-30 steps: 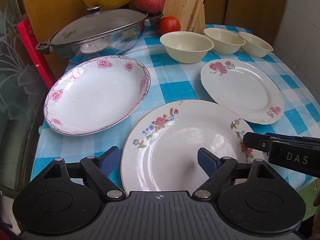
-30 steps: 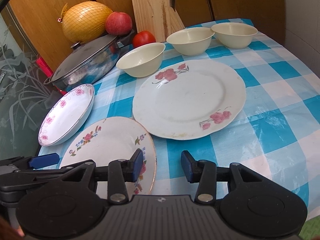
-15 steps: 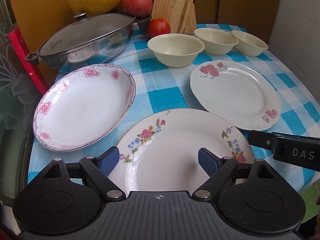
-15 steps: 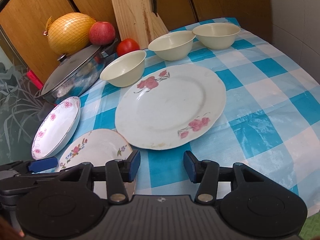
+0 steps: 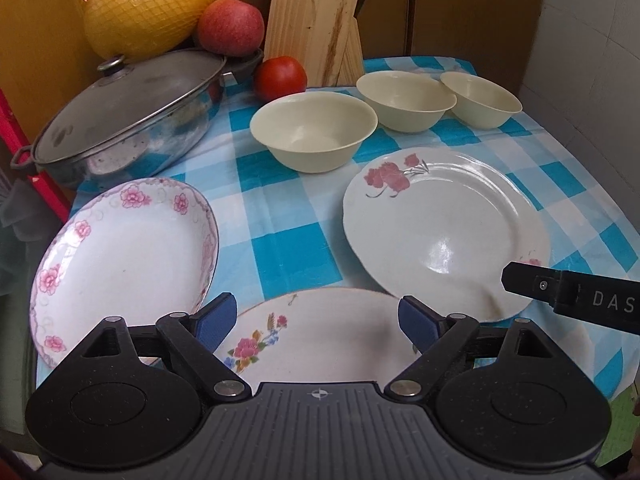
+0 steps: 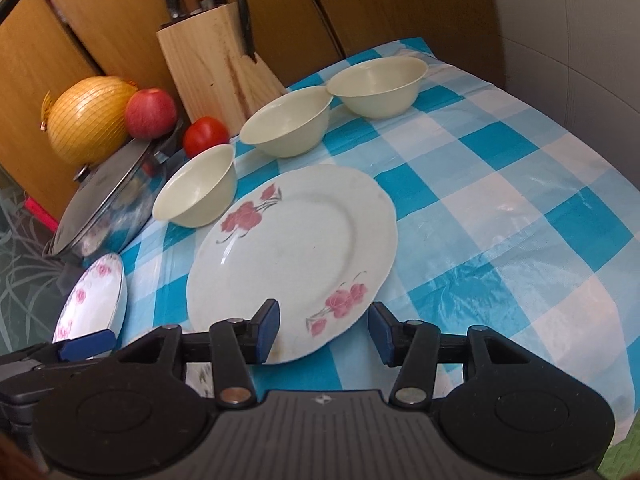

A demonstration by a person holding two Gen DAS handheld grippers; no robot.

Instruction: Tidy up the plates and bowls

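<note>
Three plates and three bowls sit on the blue checked tablecloth (image 6: 500,208), and none is stacked yet. The plates look hard and shiny, so I think they are slippery and would break if dropped. They lie flat, so the best place to grab one is its thin rim, where it pokes out over the cloth. The red-flower plate (image 6: 296,248) lies in the middle, and the right gripper (image 6: 324,330) hangs just over its near edge. Its jaws are partly open and have just been opening a bit; the rim sits below the gap, but nothing is pinched. The left gripper (image 5: 318,326) is spread wide with nothing in it, right above the small-flower plate (image 5: 320,340) at the front edge of the table. The pink-rimmed plate (image 5: 124,256) is deeper, more like a dish, and rests at the left side. The near bowl (image 5: 314,136), the middle bowl (image 5: 406,100) and the far bowl (image 5: 480,98) stand in a row at the back; the last two touch. They look light, maybe plastic, and all are empty, so they should nest inside each other easily. Every plate is bare too. The pan (image 5: 124,120) behind has its lid on, so I cannot tell what is inside.
</note>
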